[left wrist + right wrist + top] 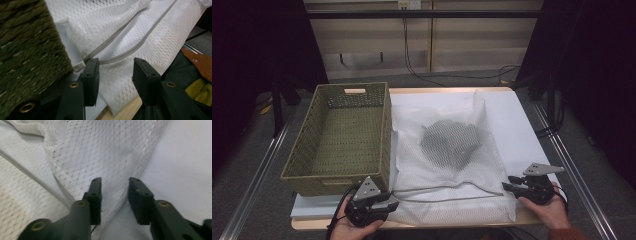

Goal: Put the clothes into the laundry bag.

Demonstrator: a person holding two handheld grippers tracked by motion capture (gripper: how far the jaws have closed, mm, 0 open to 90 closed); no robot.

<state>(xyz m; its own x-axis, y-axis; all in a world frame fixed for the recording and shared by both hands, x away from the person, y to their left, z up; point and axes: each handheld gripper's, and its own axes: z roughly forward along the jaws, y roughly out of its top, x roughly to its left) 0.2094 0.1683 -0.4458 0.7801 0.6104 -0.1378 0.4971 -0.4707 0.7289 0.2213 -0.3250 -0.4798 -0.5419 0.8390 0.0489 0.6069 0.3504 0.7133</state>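
Observation:
A white mesh laundry bag [447, 165] lies flat on the table with a dark grey garment [449, 142] inside it. Its zipper [447, 192] runs along the near edge and stands partly apart. My left gripper [393, 200] is open at the bag's near left corner, jaws just short of the zipper's end [80, 66] and the mesh [150, 37]. My right gripper [508, 182] is open at the bag's near right corner, with the mesh edge [117, 202] lying between its jaws [115, 182], not pinched.
An empty green woven basket [339, 135] stands on the left half of the table, right beside my left gripper [115, 62], its wall [27, 50] close by. A white sheet [517, 125] covers the table. The table's front edge [312, 224] is near both hands.

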